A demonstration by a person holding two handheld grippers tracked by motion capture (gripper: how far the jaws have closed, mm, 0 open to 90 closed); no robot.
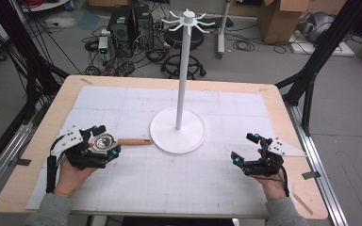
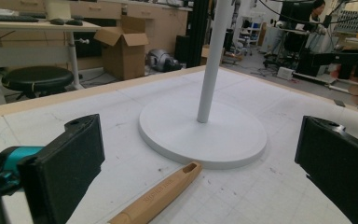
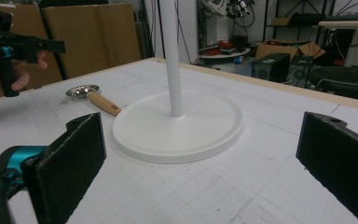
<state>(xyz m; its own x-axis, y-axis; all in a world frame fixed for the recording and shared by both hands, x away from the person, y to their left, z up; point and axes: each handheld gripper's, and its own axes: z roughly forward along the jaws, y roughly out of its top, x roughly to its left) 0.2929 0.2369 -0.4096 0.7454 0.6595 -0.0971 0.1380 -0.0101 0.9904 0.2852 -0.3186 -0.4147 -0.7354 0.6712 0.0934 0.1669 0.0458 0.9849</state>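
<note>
Black padded jaws of the left claw [image 1: 101, 141] stand wide above the small metal strainer with a pale wooden handle [image 1: 122, 141], its round bowl under them and nothing gripped, probably poised to pick it up and hang it on the tall white hook stand [image 1: 178, 129]. Its handle lies flat on the desk [image 1: 169, 188], long axis running away from this claw, hole-tipped end almost at the stand's round base. Right claw [image 1: 246, 147] hovers wide and empty beyond the base.
</note>
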